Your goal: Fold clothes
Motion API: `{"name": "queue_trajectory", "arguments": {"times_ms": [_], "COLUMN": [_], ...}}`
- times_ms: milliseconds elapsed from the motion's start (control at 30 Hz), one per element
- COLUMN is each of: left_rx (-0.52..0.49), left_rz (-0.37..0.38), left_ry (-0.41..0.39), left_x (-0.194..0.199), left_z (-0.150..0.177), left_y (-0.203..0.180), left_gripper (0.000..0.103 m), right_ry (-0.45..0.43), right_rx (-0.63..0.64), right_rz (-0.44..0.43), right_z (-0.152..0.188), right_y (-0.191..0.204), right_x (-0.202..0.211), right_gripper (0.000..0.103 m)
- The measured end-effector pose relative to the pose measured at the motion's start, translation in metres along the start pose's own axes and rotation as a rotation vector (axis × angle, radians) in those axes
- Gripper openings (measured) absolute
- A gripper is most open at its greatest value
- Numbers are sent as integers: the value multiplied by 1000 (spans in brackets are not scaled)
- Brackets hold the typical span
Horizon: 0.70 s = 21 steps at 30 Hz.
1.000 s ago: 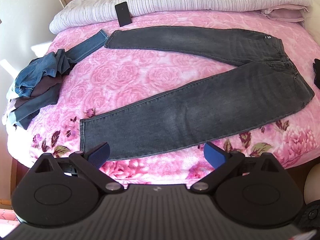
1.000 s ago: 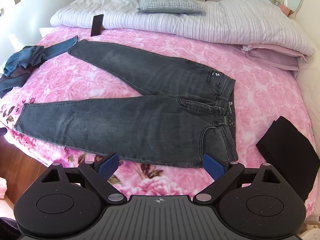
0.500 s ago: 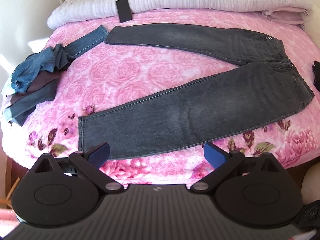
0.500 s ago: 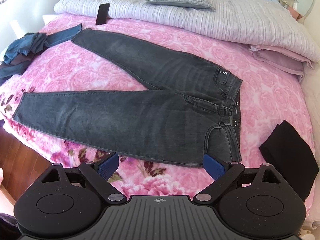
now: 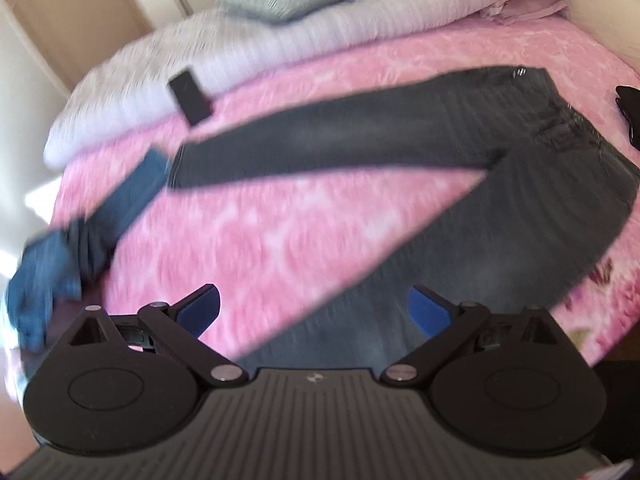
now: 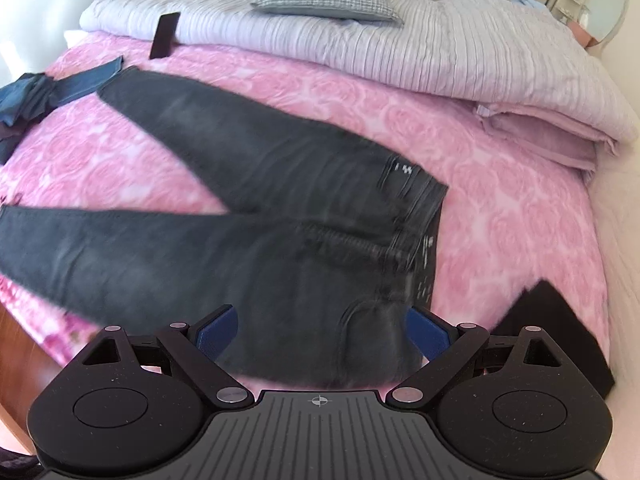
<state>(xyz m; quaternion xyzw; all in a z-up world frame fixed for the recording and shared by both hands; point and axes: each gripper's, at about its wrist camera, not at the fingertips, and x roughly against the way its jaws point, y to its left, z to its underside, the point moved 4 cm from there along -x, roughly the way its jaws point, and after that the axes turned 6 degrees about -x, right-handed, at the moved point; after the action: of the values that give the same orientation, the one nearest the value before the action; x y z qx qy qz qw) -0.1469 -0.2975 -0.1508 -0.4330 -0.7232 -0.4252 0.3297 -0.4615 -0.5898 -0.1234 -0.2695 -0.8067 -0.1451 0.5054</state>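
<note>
Right hand-held gripper (image 6: 318,330): jaws spread wide, nothing between pads, sitting low over the near hip/waist end of the dark grey jeans (image 6: 224,216). Left hand-held gripper (image 5: 314,310): also wide, empty, over the near leg partway along; the hem is out of frame below it. Both views motion-blurred, left much worse, so contact w/ fabric can't be confirmed.

Jeans lie flat on the pink bed (image 6: 500,208), legs splayed in a V, waistband toward the right, far leg running up toward the striped duvet (image 6: 440,52).

Risks from here, my read:
- Pinching only the top denim layer at the waist: pads are wide, the fabric is double and stiff, so the lower layer stays behind and the fold skews.
- Catching the bedcover along w/ the denim if a pad digs in; the cover is soft and would drag.
- The two grippers on uneven points (hip vs mid-leg): the leg twists when lifted and the seams won't line up over the far leg.
- Far hem sits just beside the blue jeans pile (image 6: 52,92) and near the black phone-like slab (image 6: 164,34); a sweep could snag or shove either.
- Black folded item (image 6: 560,336) is close to the right hand-held gripper; a wide swing could knock it.
- The near leg runs along the bed edge, so slack could slide off.
</note>
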Motion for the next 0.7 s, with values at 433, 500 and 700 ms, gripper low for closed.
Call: {"name": "queue_trajectory", "arguments": {"times_ms": [433,500,700], "left_rx": [-514,-631,-811], "left_rz": [-58,-84,3], "left_ry": [19,33,46], "left_x": [-122,-153,-256], "left_z": [-109,-115,-142], "left_y": [76,94,137], "left_gripper": [99,99,98], "right_ry": [41,45,59], "right_rx": [235,274,386], "right_rz": [-17,-11,8], "right_z": [-124,-137,-176], "right_y": [-66,-65,-61], "right_x": [-127,-142,-190], "right_gripper": [94,94,94]}}
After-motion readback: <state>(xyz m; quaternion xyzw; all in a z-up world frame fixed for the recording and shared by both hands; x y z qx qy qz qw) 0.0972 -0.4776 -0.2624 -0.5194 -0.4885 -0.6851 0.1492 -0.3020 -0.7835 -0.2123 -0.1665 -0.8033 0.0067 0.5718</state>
